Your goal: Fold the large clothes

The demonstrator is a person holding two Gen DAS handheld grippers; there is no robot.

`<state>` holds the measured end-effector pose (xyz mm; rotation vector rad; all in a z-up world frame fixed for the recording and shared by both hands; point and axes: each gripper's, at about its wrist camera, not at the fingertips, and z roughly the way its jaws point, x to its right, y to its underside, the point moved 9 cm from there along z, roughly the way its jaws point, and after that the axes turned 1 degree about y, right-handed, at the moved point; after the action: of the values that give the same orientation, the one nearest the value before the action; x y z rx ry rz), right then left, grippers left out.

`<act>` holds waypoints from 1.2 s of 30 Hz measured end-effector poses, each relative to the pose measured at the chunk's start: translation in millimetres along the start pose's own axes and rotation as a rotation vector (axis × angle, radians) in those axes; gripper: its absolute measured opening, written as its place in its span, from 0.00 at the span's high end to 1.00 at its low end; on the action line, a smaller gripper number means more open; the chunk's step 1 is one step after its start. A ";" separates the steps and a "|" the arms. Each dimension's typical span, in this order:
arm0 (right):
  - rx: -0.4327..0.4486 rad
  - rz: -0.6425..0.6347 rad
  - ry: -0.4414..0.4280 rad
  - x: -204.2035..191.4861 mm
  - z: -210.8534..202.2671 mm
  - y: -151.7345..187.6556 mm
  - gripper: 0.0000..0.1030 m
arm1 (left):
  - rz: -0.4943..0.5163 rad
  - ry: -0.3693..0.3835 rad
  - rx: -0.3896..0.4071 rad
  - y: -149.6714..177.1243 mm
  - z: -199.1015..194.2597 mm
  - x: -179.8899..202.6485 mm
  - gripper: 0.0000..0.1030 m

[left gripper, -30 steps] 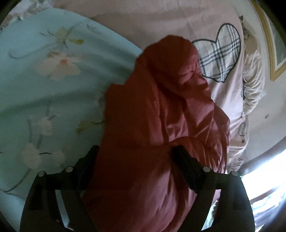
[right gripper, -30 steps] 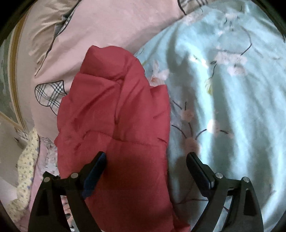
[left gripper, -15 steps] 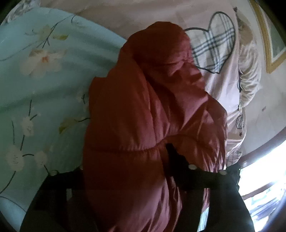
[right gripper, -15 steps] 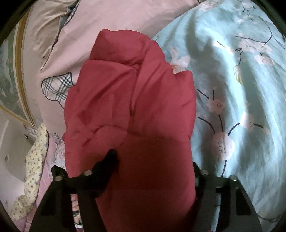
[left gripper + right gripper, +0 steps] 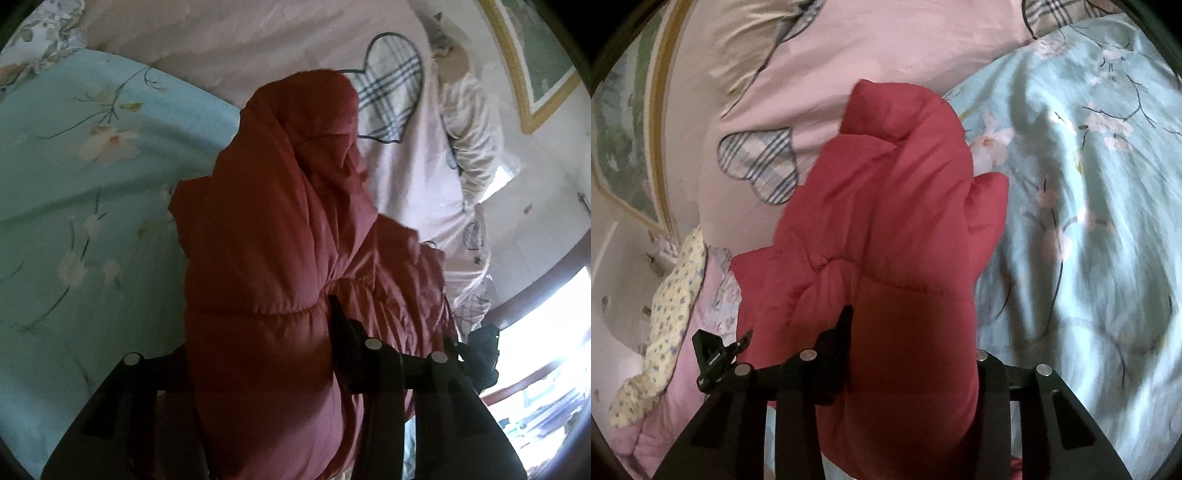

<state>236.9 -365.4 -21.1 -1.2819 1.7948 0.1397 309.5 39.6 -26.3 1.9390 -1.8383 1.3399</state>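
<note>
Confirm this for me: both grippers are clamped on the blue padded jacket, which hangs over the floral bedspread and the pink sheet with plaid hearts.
Wrong on one point: the padded jacket is red, not blue, as the right wrist view shows plainly. The rest holds: the left gripper and right gripper both clamp it, over the floral bedspread and the pink sheet with plaid hearts.

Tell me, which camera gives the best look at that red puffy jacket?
The right wrist view: the red puffer jacket is brightly lit there, its quilted seams clear. The left wrist view shows the same jacket in shadow, darker, filling the frame between the gripper's fingers.
</note>
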 end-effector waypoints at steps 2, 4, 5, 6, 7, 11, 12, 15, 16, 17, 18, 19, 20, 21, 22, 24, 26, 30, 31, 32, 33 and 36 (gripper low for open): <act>-0.009 -0.006 -0.003 -4.7 -8.4 13.8 0.61 | 0.004 0.007 0.006 10.2 -12.5 1.6 0.61; -0.023 -0.009 -0.006 -8.6 -15.8 30.3 0.61 | 0.001 0.012 0.004 25.6 -25.5 2.2 0.61; -0.028 -0.009 -0.008 -8.6 -18.9 37.4 0.61 | -0.001 0.014 0.002 31.0 -31.9 -1.5 0.61; -0.033 -0.009 -0.010 -9.8 -21.8 44.8 0.61 | -0.005 0.018 0.000 40.0 -38.2 -2.3 0.61; -0.039 -0.008 -0.013 -10.5 -25.7 54.6 0.61 | -0.011 0.020 -0.003 46.5 -42.1 -2.1 0.61; -0.046 0.009 -0.028 -12.5 -39.0 81.6 0.61 | -0.018 0.026 -0.013 71.2 -62.0 -6.0 0.61; -0.045 0.016 -0.032 -12.8 -42.2 87.4 0.61 | -0.020 0.029 -0.017 76.2 -65.1 -5.1 0.61; -0.043 0.033 -0.048 -13.6 -52.9 105.1 0.61 | -0.024 0.032 -0.033 90.6 -78.0 -6.5 0.61; -0.041 0.040 -0.053 -13.6 -55.6 110.4 0.61 | -0.025 0.032 -0.038 95.4 -82.9 -7.4 0.61; -0.041 0.049 -0.057 -13.2 -57.9 115.8 0.61 | -0.023 0.032 -0.043 100.0 -87.5 -8.5 0.61; -0.041 0.057 -0.060 -12.6 -59.9 121.1 0.61 | -0.024 0.031 -0.047 103.6 -90.4 -8.4 0.61; -0.042 0.061 -0.062 -12.0 -61.8 125.8 0.61 | -0.027 0.029 -0.049 107.1 -93.5 -8.2 0.61; -0.041 0.065 -0.062 -11.2 -63.1 129.3 0.61 | -0.026 0.027 -0.050 108.8 -94.4 -7.6 0.61; -0.039 0.070 -0.062 -10.0 -64.2 132.4 0.61 | -0.022 0.023 -0.052 111.4 -95.6 -7.5 0.61; -0.037 0.076 -0.062 -8.7 -64.5 134.9 0.61 | -0.022 0.022 -0.051 113.4 -96.4 -8.4 0.61; -0.033 0.085 -0.055 -2.8 -65.3 137.7 0.60 | -0.026 0.013 -0.051 116.9 -94.9 -12.3 0.61; -0.029 0.099 -0.061 1.9 -64.8 139.5 0.60 | -0.031 -0.001 -0.051 118.8 -91.8 -17.0 0.61; -0.023 0.120 -0.060 13.0 -60.5 139.3 0.58 | -0.053 -0.017 -0.051 121.6 -83.1 -29.8 0.61; -0.023 0.122 -0.056 15.6 -59.1 139.6 0.56 | -0.058 -0.024 -0.053 122.2 -80.2 -33.4 0.61; -0.023 0.125 -0.056 18.5 -58.6 140.1 0.55 | -0.058 -0.027 -0.053 124.0 -80.2 -35.8 0.60; -0.023 0.130 -0.058 20.6 -57.2 140.4 0.54 | -0.056 -0.031 -0.053 124.9 -78.9 -37.8 0.60; -0.022 0.137 -0.058 23.6 -54.6 141.9 0.50 | -0.058 -0.038 -0.052 127.0 -75.8 -42.4 0.57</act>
<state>89.2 -347.0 -60.1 -1.1580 1.8355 0.2703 169.9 89.4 -67.3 1.9882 -1.8008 1.2339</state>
